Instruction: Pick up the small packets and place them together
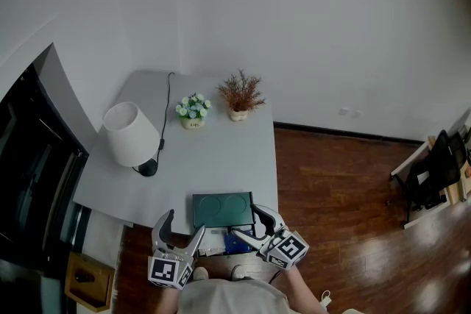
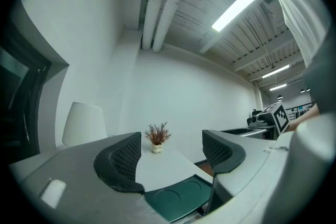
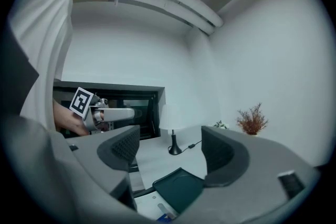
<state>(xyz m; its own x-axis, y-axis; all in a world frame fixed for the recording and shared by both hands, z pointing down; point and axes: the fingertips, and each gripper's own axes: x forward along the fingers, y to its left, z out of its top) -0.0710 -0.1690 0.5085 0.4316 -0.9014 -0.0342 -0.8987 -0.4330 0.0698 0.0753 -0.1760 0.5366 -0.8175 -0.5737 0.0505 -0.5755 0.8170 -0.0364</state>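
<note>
**Small packets (image 1: 237,242) sitting at near table edge, both hand-held grippers standing open and empty**

- Packets: a blue patch is showing at the near edge of the table (image 1: 221,151), just in front of the dark green tray (image 1: 222,209). The right hand-held gripper (image 1: 246,220) is partly covering it, so I can't tell how many there are. In the right gripper view only a blue sliver (image 3: 160,215) is peeking in at the bottom.
- Left hand-held gripper (image 1: 186,220): hovering off the near edge, left of the tray. The jaws are standing wide apart with nothing between the pads.
- Right hand-held gripper: hanging over the near right corner, above the packets. The jaws are spread wide and gripping nothing, with the pads clear of everything.
- Tray: lying flat at the near edge, with two round recesses showing.
- White lamp (image 1: 131,134): standing at the left edge, its cord running toward the far edge.
- Small flower pot (image 1: 193,110) and dried reddish plant (image 1: 239,95): sitting side by side at the far edge, well apart from the tray.
</note>
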